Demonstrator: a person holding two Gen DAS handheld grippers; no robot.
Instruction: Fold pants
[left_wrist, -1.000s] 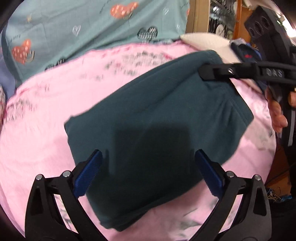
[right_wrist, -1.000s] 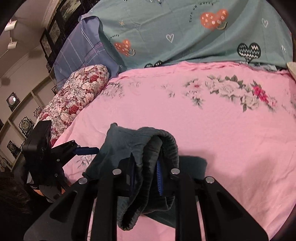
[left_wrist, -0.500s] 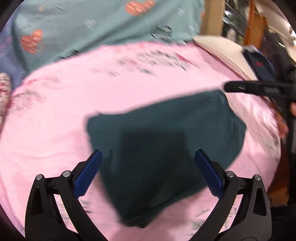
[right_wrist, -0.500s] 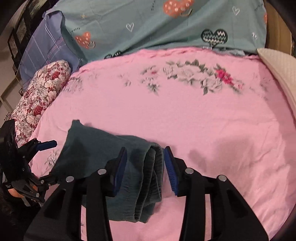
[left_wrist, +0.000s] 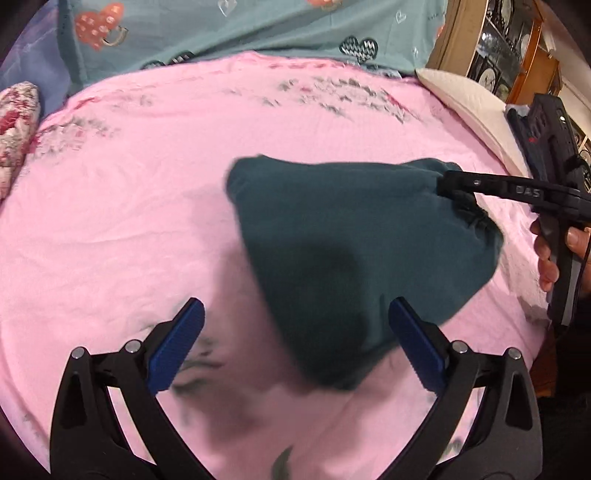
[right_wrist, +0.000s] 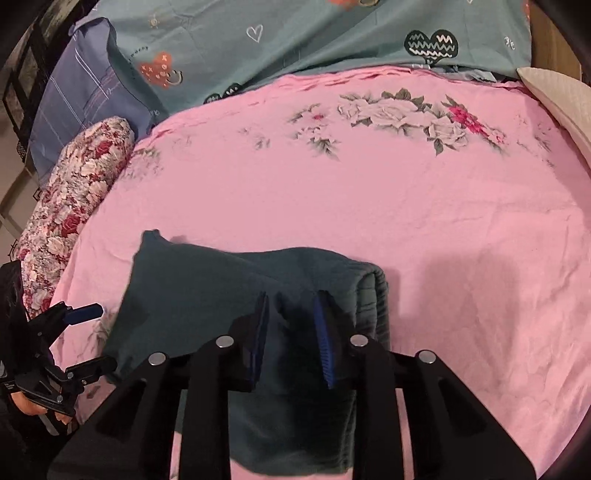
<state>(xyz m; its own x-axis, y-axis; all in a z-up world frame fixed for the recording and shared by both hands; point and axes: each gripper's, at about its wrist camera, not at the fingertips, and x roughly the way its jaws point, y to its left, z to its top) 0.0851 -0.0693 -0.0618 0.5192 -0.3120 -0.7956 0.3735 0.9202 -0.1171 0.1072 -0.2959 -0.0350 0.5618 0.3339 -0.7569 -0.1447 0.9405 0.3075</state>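
Teal pants (right_wrist: 207, 295) lie between the narrowly parted right tongs (right_wrist: 291, 332) (left tongs (left_wrist: 295, 343) gape wide).

Home bedroom: pink floral bedsheet (right_wrist: 369, 206), pillows (right_wrist: 77, 103).

The pants (left_wrist: 354, 254) are dark teal, a soft fleecy cloth, folded into a thick, compact bundle lying flat on the bed. From my left tool (left_wrist: 295, 343) they lie just ahead and a little to the right, their near rounded corner reaching in between its open fingers. In my right tool's (right_wrist: 291, 325) view the bundle (right_wrist: 207, 291) lies directly under and ahead of the fingers, stretching off to the left. The ribbed waistband (right_wrist: 373, 306), folded into stacked layers, forms the edge just right of that tool's fingers.
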